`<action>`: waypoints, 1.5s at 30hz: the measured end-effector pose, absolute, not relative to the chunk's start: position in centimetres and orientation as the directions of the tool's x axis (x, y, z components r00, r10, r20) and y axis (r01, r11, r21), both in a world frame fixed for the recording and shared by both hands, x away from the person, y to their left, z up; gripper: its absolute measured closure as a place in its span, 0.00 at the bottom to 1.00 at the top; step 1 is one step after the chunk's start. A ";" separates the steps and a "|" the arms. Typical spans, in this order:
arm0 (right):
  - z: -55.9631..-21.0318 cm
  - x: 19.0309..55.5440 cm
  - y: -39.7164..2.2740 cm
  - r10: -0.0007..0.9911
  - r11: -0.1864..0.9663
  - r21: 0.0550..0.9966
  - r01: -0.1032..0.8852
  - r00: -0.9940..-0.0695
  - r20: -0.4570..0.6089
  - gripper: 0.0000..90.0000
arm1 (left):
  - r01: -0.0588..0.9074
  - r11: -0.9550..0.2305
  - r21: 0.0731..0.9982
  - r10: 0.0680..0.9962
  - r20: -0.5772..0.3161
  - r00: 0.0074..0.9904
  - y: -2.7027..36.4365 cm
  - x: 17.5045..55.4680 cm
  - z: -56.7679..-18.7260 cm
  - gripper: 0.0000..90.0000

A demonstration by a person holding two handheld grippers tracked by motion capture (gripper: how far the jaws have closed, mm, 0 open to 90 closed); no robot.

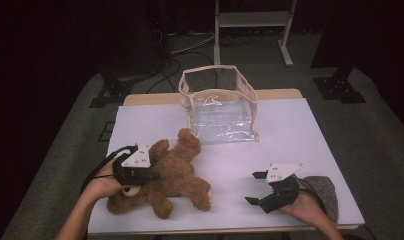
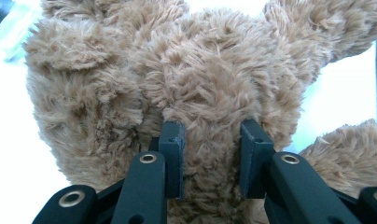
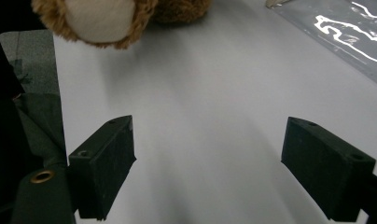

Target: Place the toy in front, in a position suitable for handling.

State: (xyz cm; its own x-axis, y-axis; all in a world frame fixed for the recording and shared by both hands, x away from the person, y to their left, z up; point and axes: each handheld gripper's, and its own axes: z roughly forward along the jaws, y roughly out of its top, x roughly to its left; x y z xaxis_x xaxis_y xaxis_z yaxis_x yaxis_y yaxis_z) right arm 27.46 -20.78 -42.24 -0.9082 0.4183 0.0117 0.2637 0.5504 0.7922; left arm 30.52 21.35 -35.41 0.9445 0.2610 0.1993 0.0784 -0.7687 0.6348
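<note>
- On the white table [image 1: 300,145], near its left front corner, one brown teddy bear [image 1: 177,172] lies sprawled, its limbs splayed and one pale-soled paw towards the front edge.
- The left gripper [image 1: 149,172] sits on the bear's body from the left; in the left gripper view its two black jaws are pressed into the plush [image 2: 210,93], pinching a fold of fur between the pads [image 2: 172,154].
- The right gripper [image 1: 256,187] rests low by the right front of the table, well apart from the bear, with bare tabletop between them. Its jaws stand spread wide, and in the right gripper view nothing lies between them but the white surface [image 3: 210,140].
- One clear plastic bag [image 1: 219,105] with a pale trimmed rim stands upright and open at the far middle of the table, just beyond the bear's raised arm and not touching it.
- Between the bear and the bag there is only bare white surface; nothing blocks the bag's open top.
- In the right gripper view, the bear's pale paw sole [image 3: 100,18] shows at the top left and a corner of the bag's glossy film [image 3: 345,32] at the top right.
- A grey sleeve cuff [image 1: 324,192] covers the wrist behind the right gripper.
- Beyond the table, one white metal frame [image 1: 252,25] stands on the dark floor, with cables [image 1: 187,47] lying beside it.
- Count: one bear, one bag, two grippers.
</note>
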 end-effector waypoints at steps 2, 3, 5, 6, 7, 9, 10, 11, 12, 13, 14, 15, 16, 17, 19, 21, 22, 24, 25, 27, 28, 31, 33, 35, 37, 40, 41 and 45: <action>-41.8 27.5 -21.4 0.429 0.540 0.801 0.259 -0.903 0.003 0.18 | 0.065 -0.762 0.644 0.248 0.198 0.948 20.7 30.5 -35.2 0.75; -41.5 27.5 -21.9 0.441 0.532 0.805 0.261 -0.898 -0.001 0.18 | 0.056 -0.752 0.657 0.239 0.192 0.952 20.1 30.6 -35.1 0.75; -41.1 27.5 -22.7 0.460 0.515 0.815 0.265 -0.888 -0.002 0.18 | 0.041 -0.738 0.673 0.221 0.183 0.958 19.2 30.7 -34.9 0.75; -41.1 27.5 -22.7 0.460 0.515 0.815 0.265 -0.888 -0.002 0.18 | 0.031 -0.729 0.684 0.209 0.179 0.962 18.7 30.8 -34.8 0.75; -40.7 27.6 -24.0 0.493 0.496 0.824 0.273 -0.870 -0.008 0.18 | 0.022 -0.717 0.696 0.197 0.173 0.965 17.9 30.9 -34.7 0.75; -40.3 27.7 -25.2 0.522 0.471 0.837 0.280 -0.853 -0.009 0.18 | 0.006 -0.711 0.703 0.174 0.168 0.970 16.4 31.2 -34.7 0.75; -40.3 27.7 -25.2 0.522 0.471 0.837 0.280 -0.853 -0.009 0.18 | 0.002 -0.711 0.703 0.164 0.163 0.973 15.6 31.4 -34.7 0.75; -40.2 27.7 -25.9 0.537 0.455 0.842 0.289 -0.844 0.000 0.18 | -0.008 -0.720 0.694 0.147 0.164 0.975 14.8 31.5 -34.7 0.75; -40.1 27.8 -26.5 0.550 0.440 0.847 0.297 -0.835 0.007 0.18 | -0.015 -0.726 0.688 0.136 0.165 0.977 14.1 31.7 -34.7 0.75; -40.1 27.9 -26.9 0.558 0.429 0.851 0.302 -0.830 0.013 0.18 | -0.029 -0.735 0.677 0.118 0.170 0.978 12.9 31.9 -34.7 0.75; -40.0 28.0 -27.6 0.568 0.413 0.857 0.310 -0.823 0.024 0.18 | -0.038 -0.740 0.671 0.102 0.169 0.980 11.9 32.0 -34.7 0.75; -40.0 28.2 -28.0 0.577 0.400 0.859 0.319 -0.816 0.034 0.18 | -0.048 -0.741 0.670 0.088 0.167 0.982 10.9 32.1 -34.7 0.75; -40.1 28.2 -28.4 0.584 0.391 0.862 0.323 -0.811 0.039 0.18 | -0.060 -0.744 0.665 0.071 0.168 0.983 10.0 32.3 -34.7 0.75; -40.1 28.3 -28.7 0.589 0.384 0.864 0.326 -0.807 0.042 0.18 | -0.069 -0.744 0.665 0.054 0.162 0.985 9.1 32.4 -34.7 0.75; -40.3 28.4 -29.3 0.597 0.379 0.861 0.340 -0.800 0.053 0.18 | -0.072 -0.741 0.668 0.032 0.143 0.989 7.2 32.6 -34.9 0.75; -40.5 28.5 -29.6 0.601 0.380 0.855 0.352 -0.797 0.061 0.18 | -0.087 -0.758 0.647 0.007 0.141 0.990 5.2 32.6 -35.4 0.75; -40.7 28.6 -29.8 0.603 0.381 0.852 0.359 -0.795 0.065 0.18 | -0.086 -0.767 0.635 0.001 0.136 0.991 4.3 32.6 -35.8 0.73; -40.8 28.6 -29.9 0.605 0.385 0.848 0.364 -0.793 0.066 0.18 | -0.084 -0.785 0.614 -0.005 0.129 0.992 3.0 32.7 -36.5 0.71; -40.9 28.6 -30.0 0.606 0.390 0.843 0.369 -0.792 0.066 0.18 | -0.088 -0.790 0.607 -0.005 0.138 0.990 2.8 32.7 -36.4 0.70; -41.2 28.7 -30.1 0.606 0.400 0.834 0.380 -0.792 0.070 0.18 | -0.072 -0.789 0.611 0.003 0.120 0.993 2.9 32.8 -36.1 0.58; -41.3 28.7 -30.1 0.604 0.403 0.833 0.379 -0.794 0.070 0.18 | -0.073 -0.787 0.613 0.003 0.122 0.993 3.1 32.7 -36.0 0.56; -41.4 28.7 -29.9 0.603 0.413 0.826 0.383 -0.795 0.067 0.18 | -0.079 -0.770 0.634 -0.002 0.121 0.993 4.0 32.4 -35.8 0.51; -41.5 28.7 -29.7 0.598 0.429 0.817 0.385 -0.799 0.062 0.18 | -0.073 -0.733 0.676 0.003 0.111 0.994 4.7 32.3 -35.6 0.48; -41.5 28.7 -29.7 0.597 0.433 0.815 0.384 -0.800 0.059 0.18 | -0.071 -0.711 0.700 0.006 0.107 0.994 5.4 32.2 -35.3 0.46; -41.6 28.8 -29.5 0.594 0.442 0.811 0.384 -0.802 0.057 0.18 | -0.071 -0.697 0.713 0.014 0.113 0.994 6.0 32.1 -35.0 0.43; -41.7 28.8 -29.5 0.594 0.446 0.807 0.386 -0.802 0.055 0.18 | -0.062 -0.665 0.744 0.034 0.112 0.993 7.3 31.9 -34.6 0.42; -41.8 28.8 -29.5 0.594 0.448 0.806 0.387 -0.803 0.055 0.18 | -0.058 -0.653 0.755 0.040 0.112 0.993 7.8 31.8 -34.6 0.41; -41.8 28.8 -29.5 0.596 0.455 0.802 0.387 -0.802 0.049 0.18 | -0.056 -0.624 0.780 0.058 0.118 0.991 9.5 31.6 -34.5 0.37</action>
